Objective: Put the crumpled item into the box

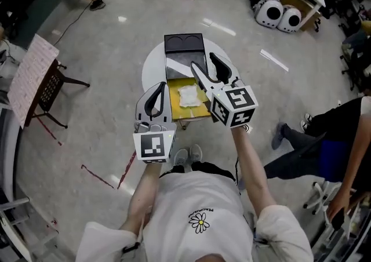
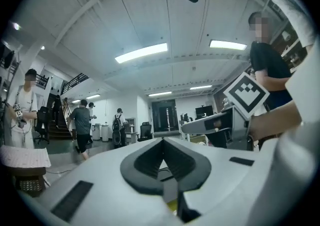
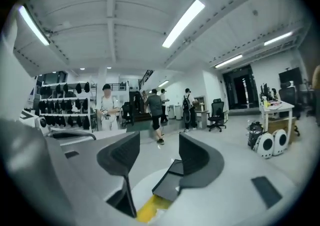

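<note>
Since wad [image 1: 188, 95] lies in box [image 1: 173, 104] — right gripper [image 1: 202, 60] jaws apart, empty; left gripper [image 1: 159, 88] jaws together, idle — best lift right straight up, clear of lid [image 1: 184, 43].

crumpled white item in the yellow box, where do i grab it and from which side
Probably pinch a raised fold near the middle of the crumpled item, coming straight down from above. It lies low on the floor of the box, whose walls and open black lid block a sideways approach.
</note>
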Available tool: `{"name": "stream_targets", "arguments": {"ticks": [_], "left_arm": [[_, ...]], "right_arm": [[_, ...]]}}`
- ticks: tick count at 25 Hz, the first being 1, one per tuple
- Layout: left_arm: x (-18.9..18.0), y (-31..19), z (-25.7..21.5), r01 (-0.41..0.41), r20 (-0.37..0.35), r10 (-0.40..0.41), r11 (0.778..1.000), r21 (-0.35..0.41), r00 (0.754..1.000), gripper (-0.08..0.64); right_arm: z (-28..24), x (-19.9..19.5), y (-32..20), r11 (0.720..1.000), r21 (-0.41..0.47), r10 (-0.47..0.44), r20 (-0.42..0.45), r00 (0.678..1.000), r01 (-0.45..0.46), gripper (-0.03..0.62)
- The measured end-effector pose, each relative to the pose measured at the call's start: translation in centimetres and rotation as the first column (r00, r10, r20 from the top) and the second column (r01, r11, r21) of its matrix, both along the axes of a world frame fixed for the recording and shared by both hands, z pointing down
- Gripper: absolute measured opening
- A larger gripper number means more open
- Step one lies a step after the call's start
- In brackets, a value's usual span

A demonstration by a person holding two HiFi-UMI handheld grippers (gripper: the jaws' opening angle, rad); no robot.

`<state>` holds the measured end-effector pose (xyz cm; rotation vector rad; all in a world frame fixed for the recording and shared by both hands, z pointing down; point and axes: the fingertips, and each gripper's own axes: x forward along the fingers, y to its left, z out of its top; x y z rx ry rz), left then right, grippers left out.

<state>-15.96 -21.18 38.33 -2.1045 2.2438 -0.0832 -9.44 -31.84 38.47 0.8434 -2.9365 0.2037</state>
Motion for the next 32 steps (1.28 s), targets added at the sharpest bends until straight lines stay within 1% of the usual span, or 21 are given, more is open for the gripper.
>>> {"name": "stream_targets", "arguments": {"ticks": [1, 5, 7, 9, 11, 12, 20, 25, 32], "left_arm": [[0.2, -0.2, -0.6, -0.012, 0.007, 0.012, 1.0, 0.013, 1.0, 0.0], [1.5, -0.2, -2.4, -0.052, 0.028, 0.05, 0.997, 0.049, 0.998, 0.0], [2.1, -0.3, -3.0, -0.072, 0.039, 0.07, 0.995, 0.064, 0.997, 0.0], [2.7, -0.2, -3.2, -0.088, 0.048, 0.085, 0.994, 0.064, 0.995, 0.0], [3.3, 0.0, -3.5, -0.102, 0.051, 0.099, 0.993, 0.061, 0.994, 0.0], [3.7, 0.1, -3.7, -0.11, 0.052, 0.107, 0.992, 0.065, 0.993, 0.0], [4.4, 0.8, -4.2, -0.121, 0.04, 0.118, 0.99, 0.079, 0.992, 0.0], [4.5, 1.0, -3.9, -0.118, 0.039, 0.116, 0.99, 0.07, 0.993, 0.0], [5.1, 0.7, -3.9, -0.135, 0.041, 0.132, 0.988, 0.074, 0.99, 0.0]], "right_arm": [[-1.1, 0.8, 0.2, 1.0, 0.019, 0.024, 0.027, 0.999, -0.025, 0.249], [-4.2, 4.2, 1.8, 0.988, 0.101, 0.111, 0.08, 0.991, -0.119, 0.174], [-5.4, 5.8, 2.5, 0.976, 0.138, 0.157, 0.103, 0.982, -0.171, 0.13], [-6.3, 7.5, 3.2, 0.96, 0.165, 0.207, 0.135, 0.969, -0.228, 0.084], [-6.8, 9.1, 3.8, 0.943, 0.177, 0.253, 0.163, 0.953, -0.281, 0.015], [-6.8, 9.7, 4.1, 0.938, 0.175, 0.271, 0.168, 0.948, -0.299, 0.003], [-4.3, 13.0, 6.3, 0.915, 0.164, 0.355, 0.102, 0.929, -0.368, 0.003], [-3.3, 13.8, 6.8, 0.915, 0.146, 0.368, 0.083, 0.926, -0.376, 0.003], [-3.1, 14.1, 6.9, 0.914, 0.152, 0.37, 0.072, 0.926, -0.377, 0.003]]}}
